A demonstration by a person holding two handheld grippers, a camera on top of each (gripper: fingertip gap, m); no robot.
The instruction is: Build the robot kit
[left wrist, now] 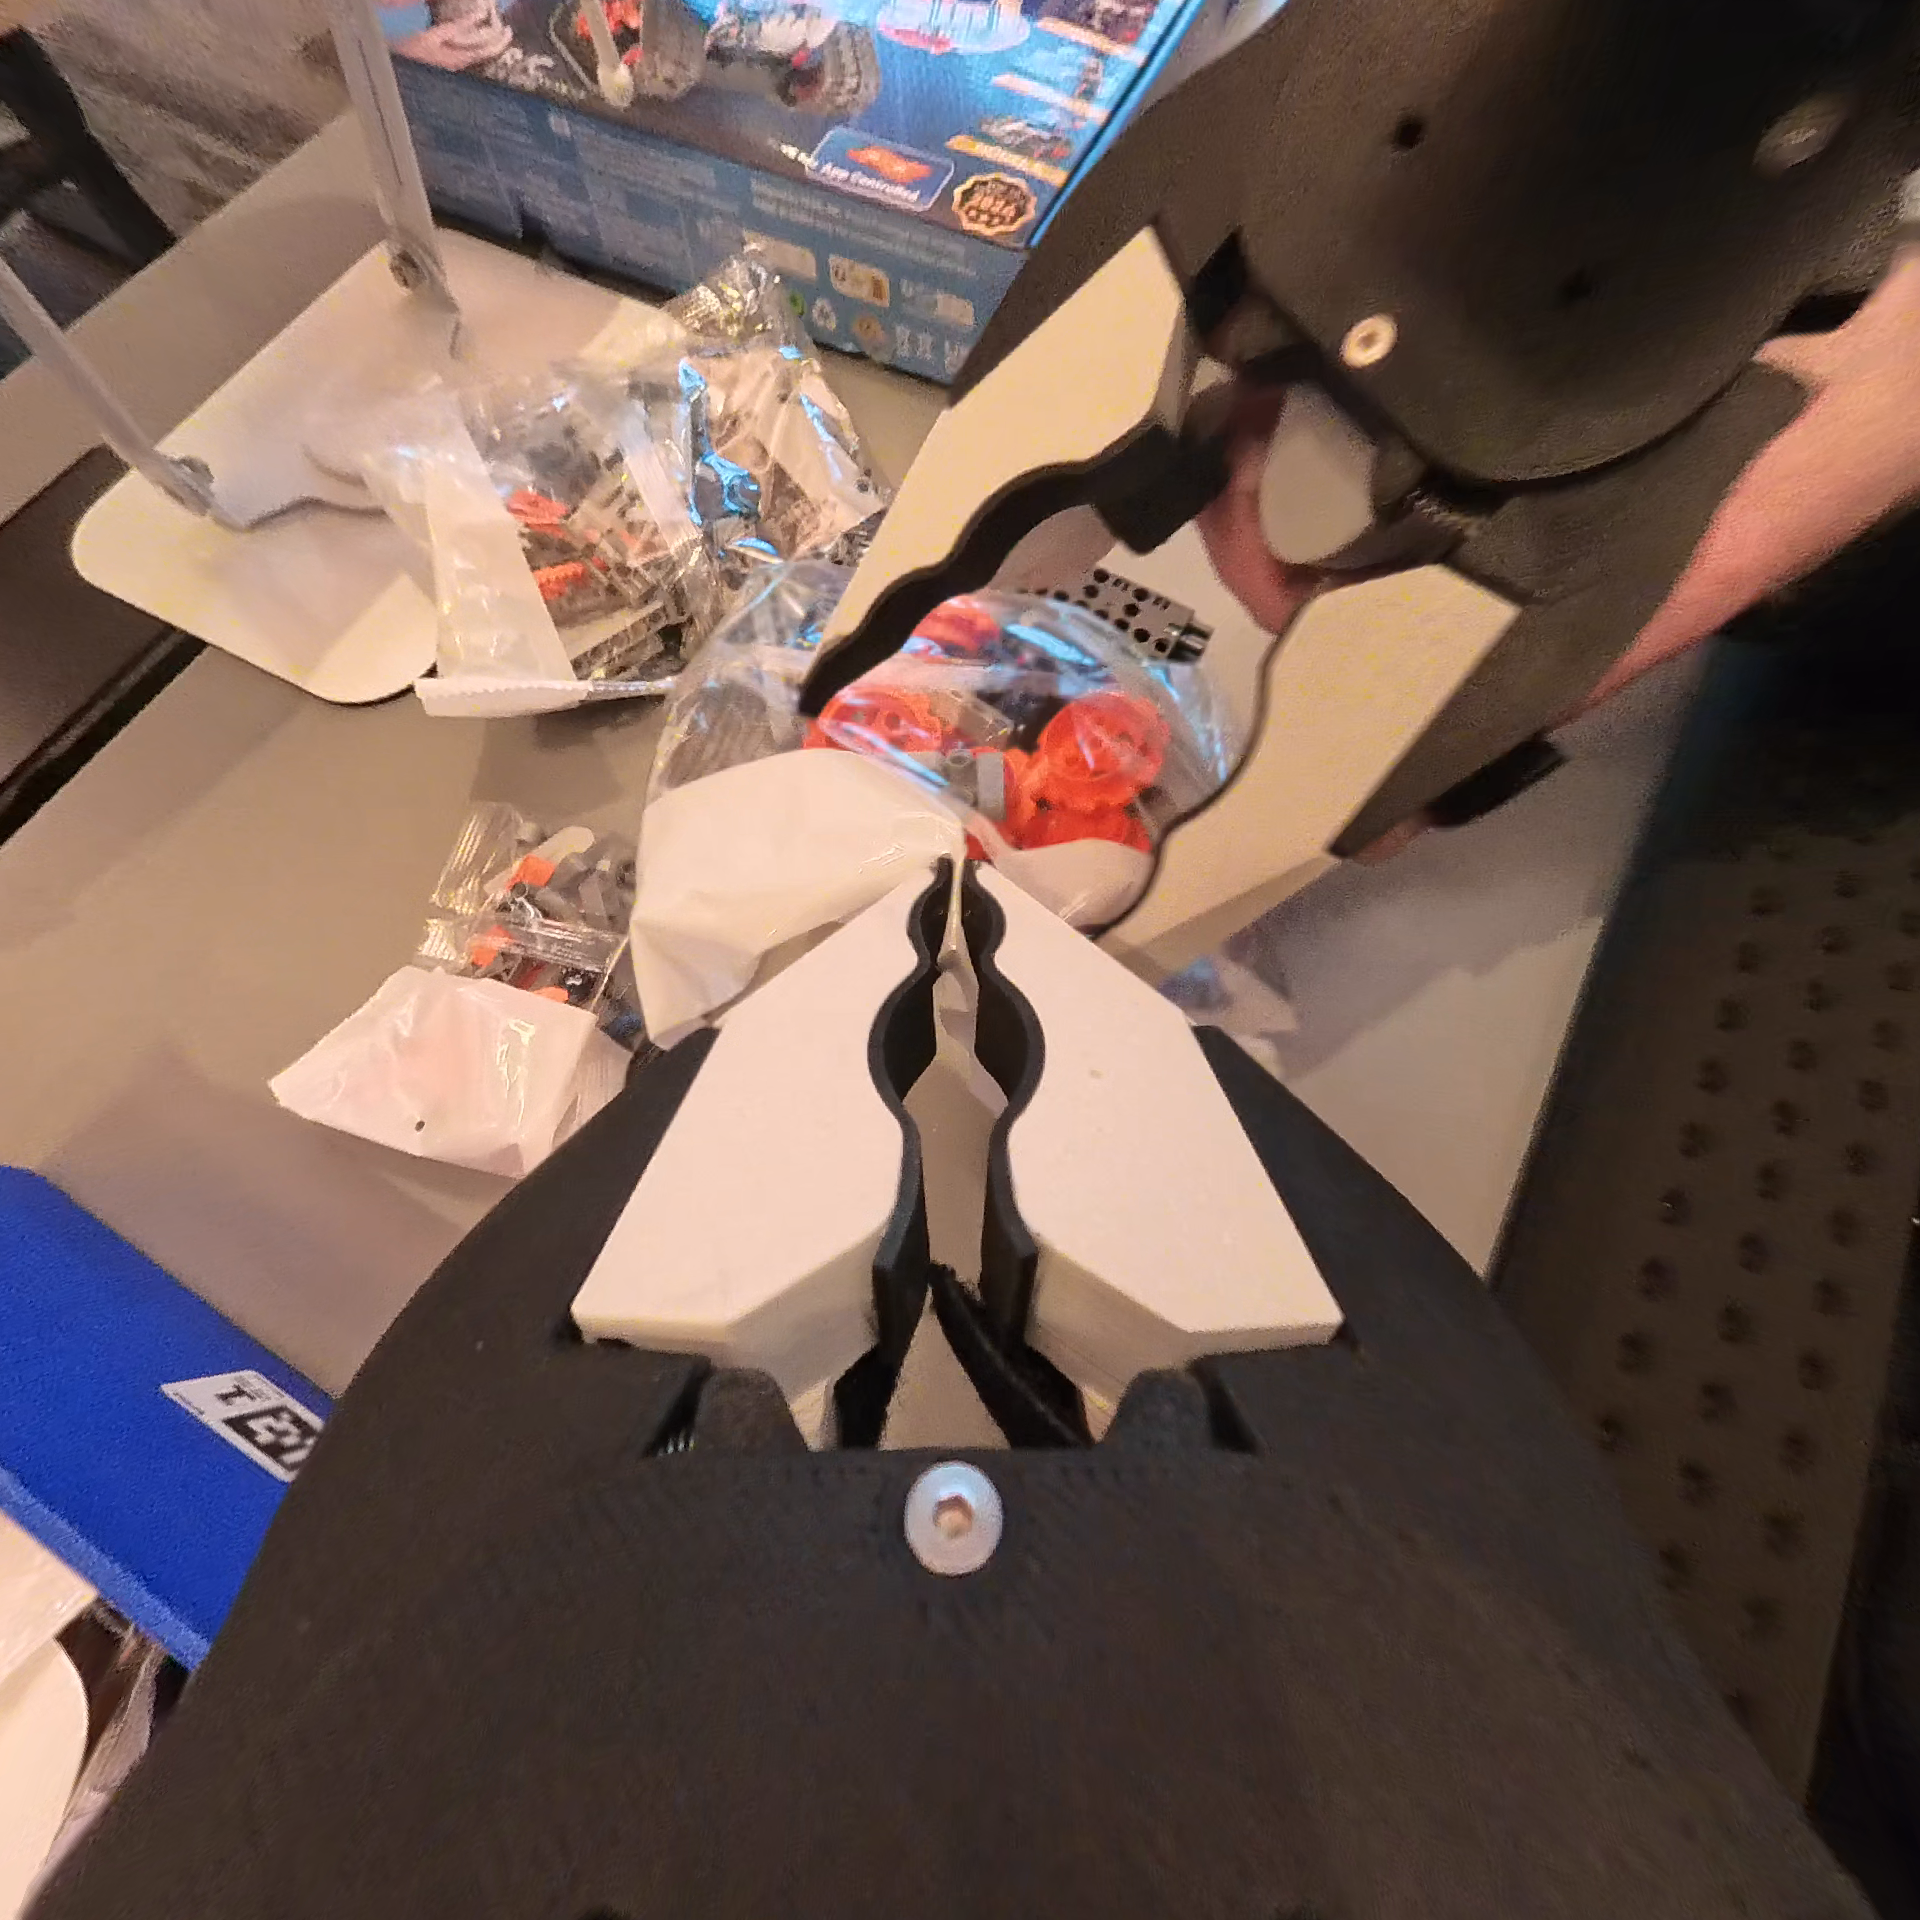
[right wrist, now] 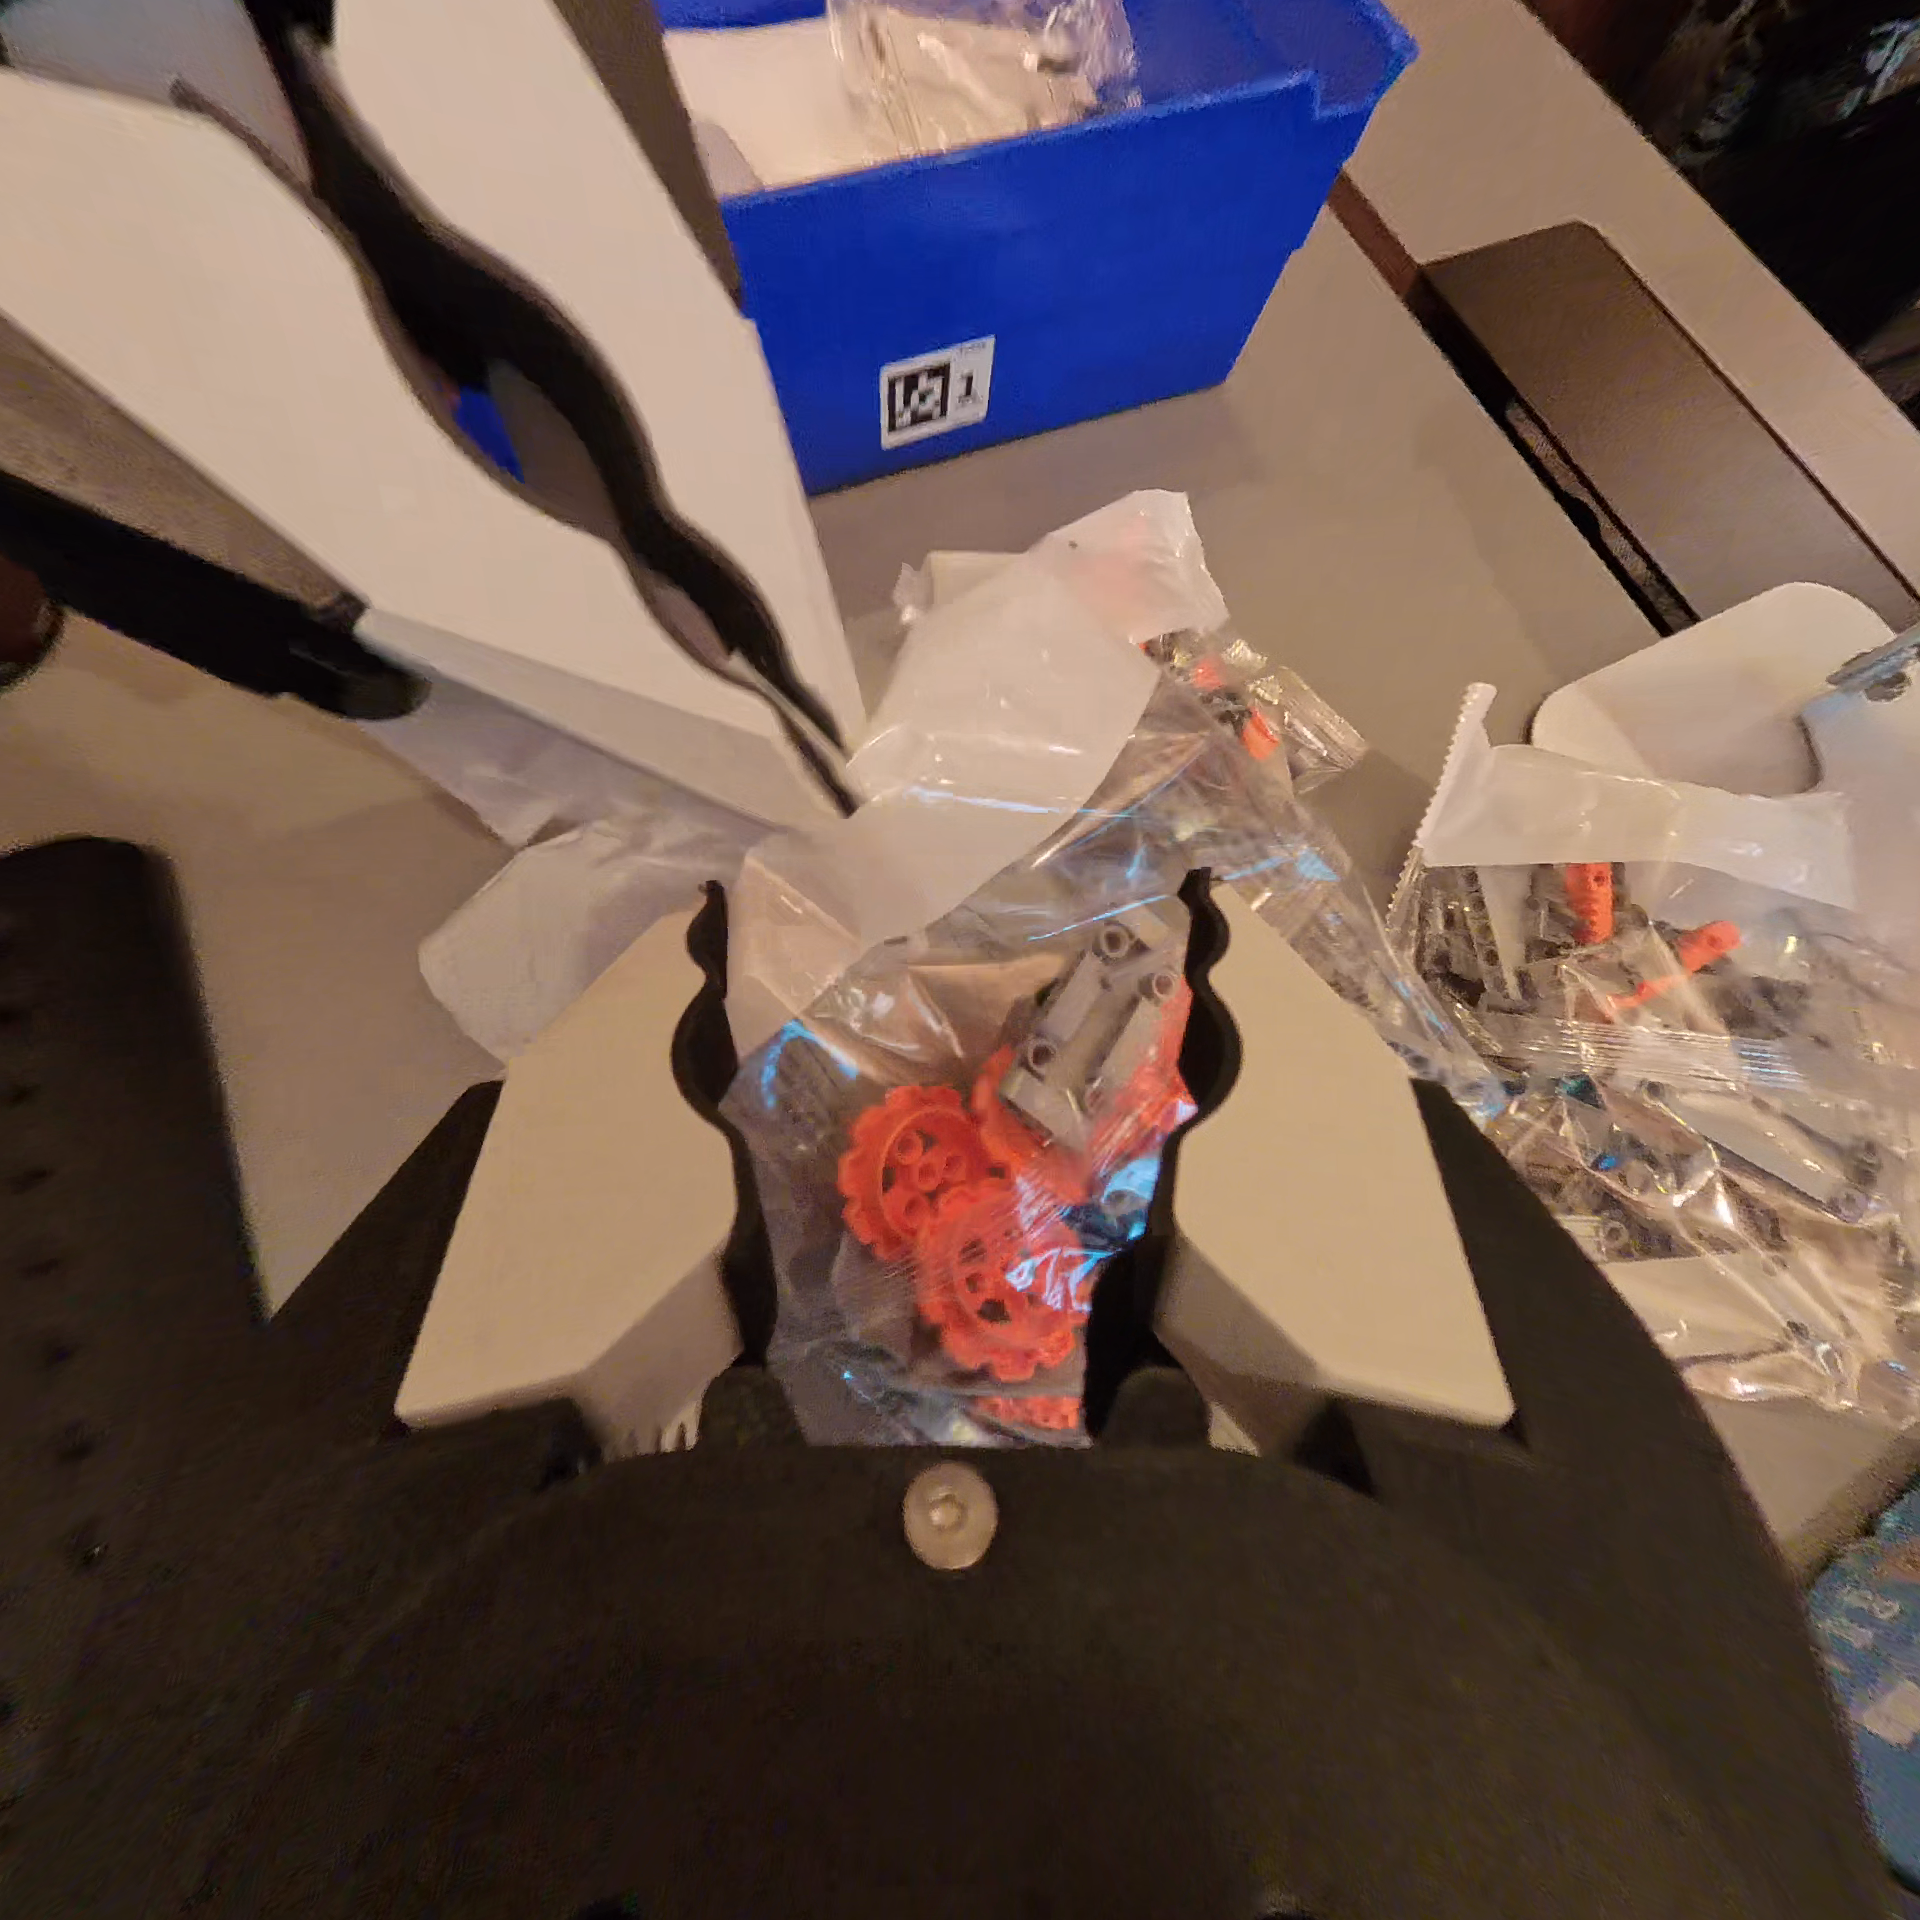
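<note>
A clear plastic bag (left wrist: 1091,748) with a white top strip holds orange gear wheels and grey parts. My left gripper (left wrist: 948,883) is shut on the bag's white top edge. My right gripper (right wrist: 954,894) is open, with a finger on each side of the bag's body (right wrist: 966,1174). In the left wrist view the right gripper (left wrist: 987,800) comes in from the upper right, held by a hand (left wrist: 1766,499). In the right wrist view the left gripper (right wrist: 821,769) pinches the bag from the upper left.
A blue bin (right wrist: 1039,260) with a tag stands on the grey table beyond the bag. More bags of parts (left wrist: 499,966) (right wrist: 1662,1091) lie beside it. A toy box (left wrist: 727,156) and a white stand base (left wrist: 260,540) sit farther back. Dark floor (left wrist: 1714,1143) lies past the table edge. Only a small space, under 4 cm, lies between the two pairs of fingers.
</note>
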